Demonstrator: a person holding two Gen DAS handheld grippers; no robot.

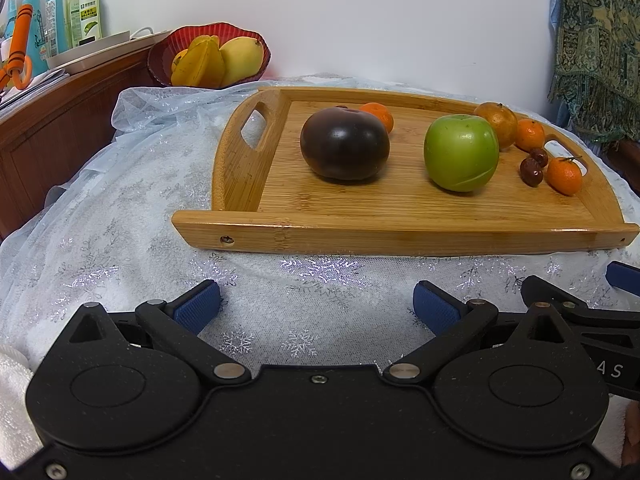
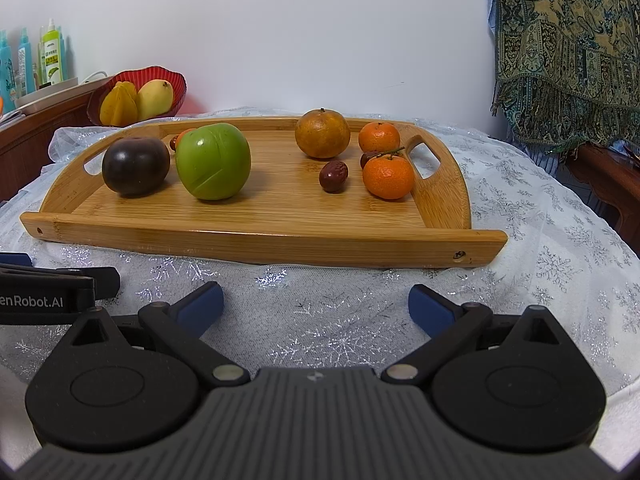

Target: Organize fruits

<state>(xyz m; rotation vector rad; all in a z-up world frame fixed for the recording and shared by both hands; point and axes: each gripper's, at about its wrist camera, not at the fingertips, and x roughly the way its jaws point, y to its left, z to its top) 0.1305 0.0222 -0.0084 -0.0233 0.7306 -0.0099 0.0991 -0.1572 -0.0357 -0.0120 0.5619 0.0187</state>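
Note:
A bamboo tray [image 1: 400, 236] [image 2: 256, 240] lies on the cloth-covered table ahead of both grippers. On it sit a dark purple fruit [image 1: 345, 143] [image 2: 135, 165], a green apple [image 1: 461, 153] [image 2: 213, 161], a dull brownish orange [image 1: 498, 124] [image 2: 322, 133], small mandarins [image 1: 564, 176] [image 2: 388, 176] and red dates [image 1: 531, 172] [image 2: 333, 176]. My left gripper [image 1: 316, 306] is open over the cloth, short of the tray's near rim, with nothing between its fingers. My right gripper [image 2: 315, 305] is open too, beside the left one, and holds nothing.
A red bowl [image 1: 160, 60] [image 2: 180, 84] with a starfruit and a mango stands at the back left, beyond the tray. A wooden cabinet [image 1: 60, 128] with bottles is on the left. A patterned shawl [image 2: 568, 48] hangs at the right.

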